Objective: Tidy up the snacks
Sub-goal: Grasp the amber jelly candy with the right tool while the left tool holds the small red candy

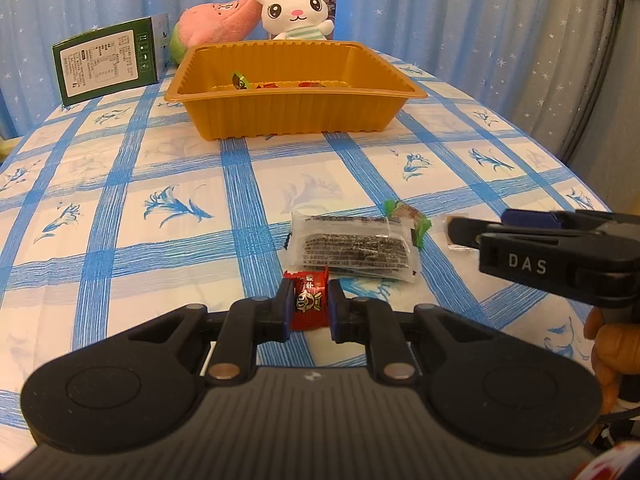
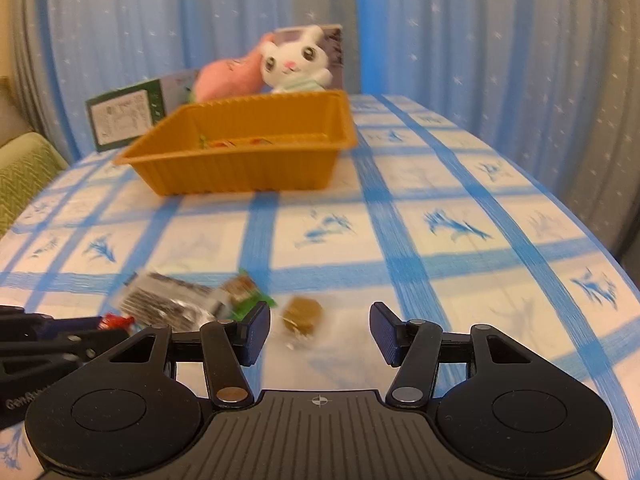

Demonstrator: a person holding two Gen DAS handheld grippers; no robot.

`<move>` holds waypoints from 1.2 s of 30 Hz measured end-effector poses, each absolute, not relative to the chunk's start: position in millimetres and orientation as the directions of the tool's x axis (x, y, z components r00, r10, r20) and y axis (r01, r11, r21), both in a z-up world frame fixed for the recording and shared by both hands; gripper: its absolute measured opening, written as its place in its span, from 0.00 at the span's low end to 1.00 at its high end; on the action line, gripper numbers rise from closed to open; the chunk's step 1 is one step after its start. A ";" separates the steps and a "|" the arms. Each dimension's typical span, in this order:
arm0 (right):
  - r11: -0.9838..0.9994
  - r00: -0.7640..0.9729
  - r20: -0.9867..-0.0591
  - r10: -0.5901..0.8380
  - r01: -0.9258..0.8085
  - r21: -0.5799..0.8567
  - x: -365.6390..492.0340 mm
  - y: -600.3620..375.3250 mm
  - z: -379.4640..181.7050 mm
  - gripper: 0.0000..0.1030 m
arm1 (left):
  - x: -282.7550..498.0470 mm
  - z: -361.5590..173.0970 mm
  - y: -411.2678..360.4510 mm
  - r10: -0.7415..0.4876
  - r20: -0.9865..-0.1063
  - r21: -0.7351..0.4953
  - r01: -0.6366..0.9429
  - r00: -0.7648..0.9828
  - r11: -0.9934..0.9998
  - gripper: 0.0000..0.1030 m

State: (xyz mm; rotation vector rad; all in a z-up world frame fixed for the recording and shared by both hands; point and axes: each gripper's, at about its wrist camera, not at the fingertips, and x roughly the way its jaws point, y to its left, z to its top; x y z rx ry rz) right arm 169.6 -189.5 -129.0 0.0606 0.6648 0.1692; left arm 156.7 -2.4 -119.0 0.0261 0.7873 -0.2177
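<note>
My left gripper [image 1: 309,307] is shut on a small red snack packet [image 1: 310,300] low over the tablecloth. Just beyond it lie a clear packet of dark seaweed snack [image 1: 354,245] and a green-ended candy [image 1: 406,215]. My right gripper [image 2: 318,330] is open, its pads on either side of a brown wrapped candy [image 2: 302,314] on the cloth; it also shows at the right of the left wrist view [image 1: 464,232]. The orange tray [image 1: 296,110] stands farther back with a few snacks inside; it shows in the right wrist view too [image 2: 240,168].
A green box [image 1: 106,64] stands left of the tray. A white bunny plush [image 1: 296,10] and a pink plush [image 1: 216,20] sit behind it. Blue curtains hang behind the table. The blue-checked tablecloth [image 1: 160,200] curves off at the right edge.
</note>
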 end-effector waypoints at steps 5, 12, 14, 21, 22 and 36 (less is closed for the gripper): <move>0.982 0.767 -0.613 0.189 -0.150 0.115 177.9 -181.8 -132.6 0.54 | 158.1 -119.3 0.3 -0.182 -0.705 -0.066 0.192 0.685 0.979 0.15; 0.986 0.762 -0.625 0.168 -0.140 0.093 183.4 -178.1 -137.8 0.39 | 159.3 -119.7 -0.5 -0.181 -0.704 -0.065 0.191 0.687 0.979 0.15; 0.986 0.760 -0.630 0.163 -0.144 0.081 182.7 -177.2 -139.8 0.36 | 159.0 -120.0 -0.8 -0.180 -0.703 -0.063 0.192 0.688 0.979 0.15; 0.986 0.757 -0.633 0.160 -0.159 0.059 179.7 -173.9 -140.2 0.24 | 158.6 -121.3 -1.3 -0.173 -0.704 -0.052 0.193 0.689 0.980 0.16; 0.986 0.757 -0.634 0.160 -0.158 0.061 179.6 -174.2 -140.0 0.24 | 159.0 -122.0 -1.4 -0.170 -0.705 -0.049 0.192 0.688 0.980 0.16; 0.987 0.767 -0.623 0.154 -0.146 0.064 176.5 -178.3 -133.6 0.21 | 156.4 -117.0 -7.6 -0.136 -0.694 0.011 0.200 0.707 0.980 0.15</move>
